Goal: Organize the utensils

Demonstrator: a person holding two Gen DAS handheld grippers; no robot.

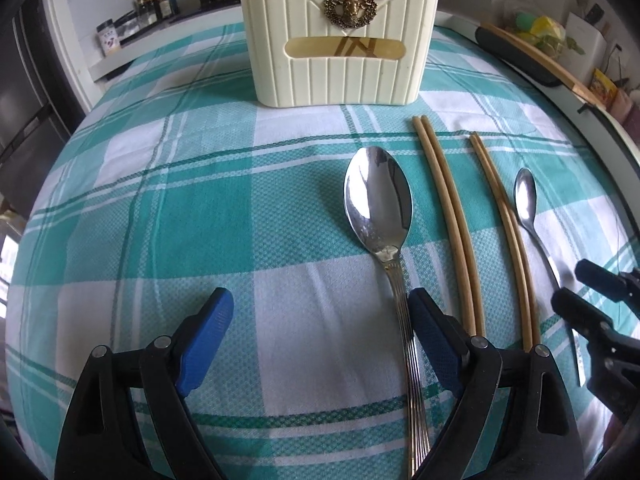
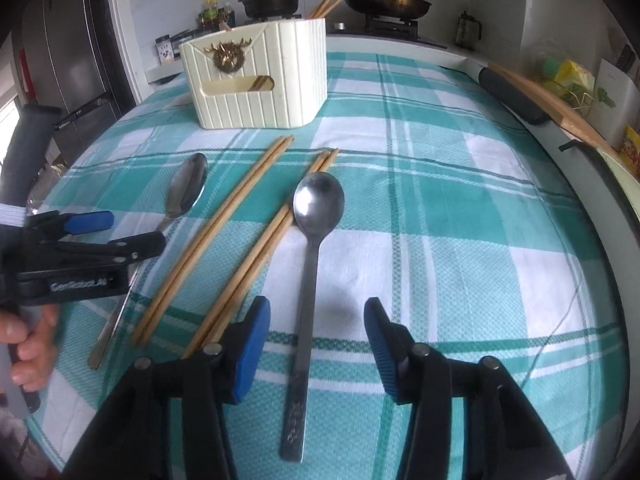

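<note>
Your checked tablecloth [image 1: 160,208] fills both views, and the cream holder [image 1: 340,40] stands at top centre of the left view and upper left of the right view, with chopsticks already poking out of its top.

Your left gripper [image 1: 320,344] is spread wide and holds nothing; the large spoon [image 1: 378,204] lies with its handle just inside the right-hand pad, off centre. Your right gripper [image 2: 316,344] stands part open, also empty, with the small spoon [image 2: 318,204] and its handle running between the pads, low in the frame.

What could go wrong: closing the left jaws as they sit would likely push the spoon sideways before gripping it, and its pad is near the first chopstick pair [image 1: 444,216]. On your right, the left pad sits just over the ends of the second chopstick pair [image 2: 264,248], which touches the spoon; you may pinch or drag the sticks. Flat metal handles on cloth could slip out.

Count on the cloth: two spoons, two pairs of chopsticks, one holder.
</note>
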